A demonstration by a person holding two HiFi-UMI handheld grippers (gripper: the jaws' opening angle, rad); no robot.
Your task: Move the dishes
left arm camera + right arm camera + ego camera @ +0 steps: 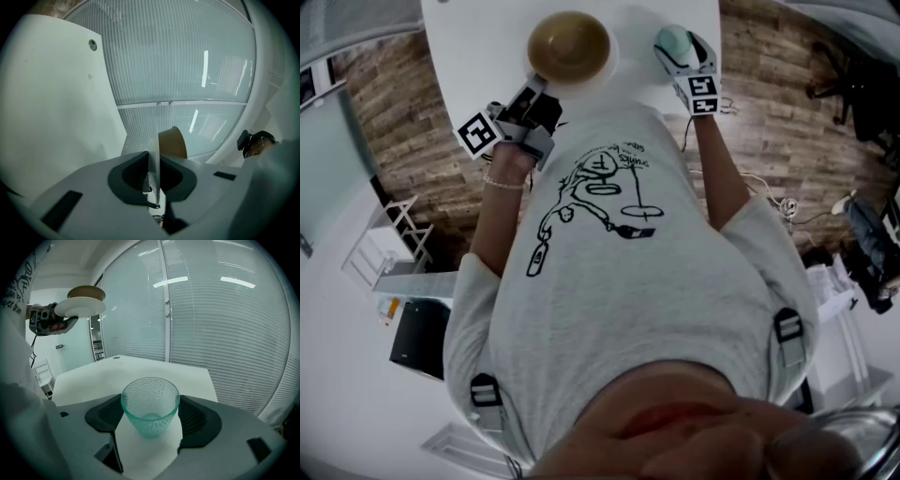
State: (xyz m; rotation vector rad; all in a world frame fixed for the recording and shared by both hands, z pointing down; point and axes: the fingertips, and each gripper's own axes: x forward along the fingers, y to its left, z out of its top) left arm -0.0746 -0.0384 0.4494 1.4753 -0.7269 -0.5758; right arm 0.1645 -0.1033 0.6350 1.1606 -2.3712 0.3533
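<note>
I'm looking at a room closed in by a ribbed glass wall [225, 333], with a wood-plank floor [403, 112] under a white table [487, 37] whose near edge meets the person's grey printed T-shirt [619, 300]. Both tools are up in front of the chest, over that near edge. My left gripper [153, 180] is clenched on the rim of a white plate [153, 154], which I see edge-on running straight up between the jaws. From the right gripper view the same plate is held roughly level in the air, clear of the tabletop. On the plate sits a brown bowl [172, 143], open side up in the head view. My right gripper [151, 420] has its dark pads pressed against either side of a pale green dimpled glass [150, 404], which stands upright and empty with the white tabletop showing beneath it. In the head view the glass is well apart from the plate, off to its right.
</note>
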